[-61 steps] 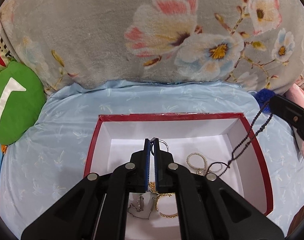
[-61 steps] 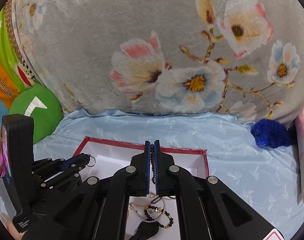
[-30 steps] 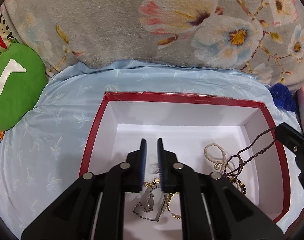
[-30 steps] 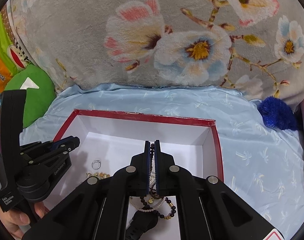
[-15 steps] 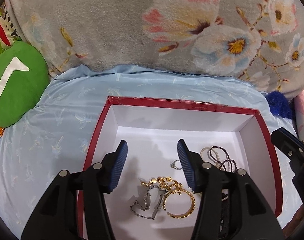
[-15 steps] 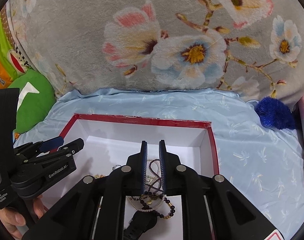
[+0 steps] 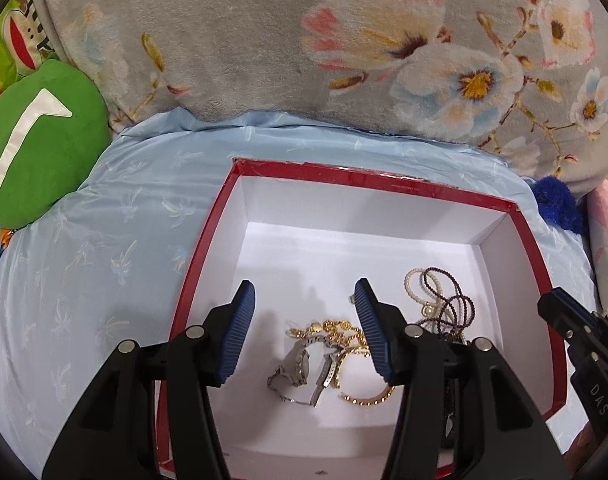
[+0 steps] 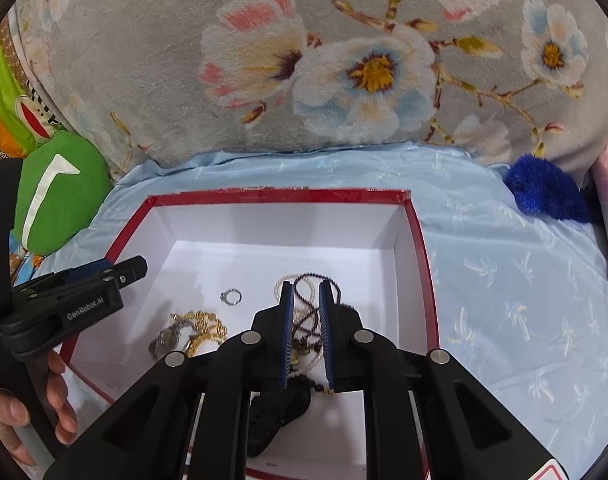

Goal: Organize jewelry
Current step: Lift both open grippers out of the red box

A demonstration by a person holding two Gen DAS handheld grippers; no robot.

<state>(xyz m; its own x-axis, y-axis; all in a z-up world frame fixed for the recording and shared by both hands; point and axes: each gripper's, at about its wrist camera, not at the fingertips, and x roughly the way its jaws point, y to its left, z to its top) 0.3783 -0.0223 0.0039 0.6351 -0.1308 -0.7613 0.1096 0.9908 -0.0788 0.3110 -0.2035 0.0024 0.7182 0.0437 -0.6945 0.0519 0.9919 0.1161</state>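
Jewelry sits inside red box (image 7: 383,181): ring (image 8: 230,296), gold chain (image 7: 335,330), beaded necklace (image 7: 447,300) on white floor. My left tool (image 7: 304,334) is spread wide, empty; right tool (image 8: 305,330) is parted over the beads, gripping nothing.

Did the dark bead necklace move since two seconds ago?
Yes. The dark bead necklace dropped from above the red cardboard box's right rim onto its white floor, beside the pearl bracelet.
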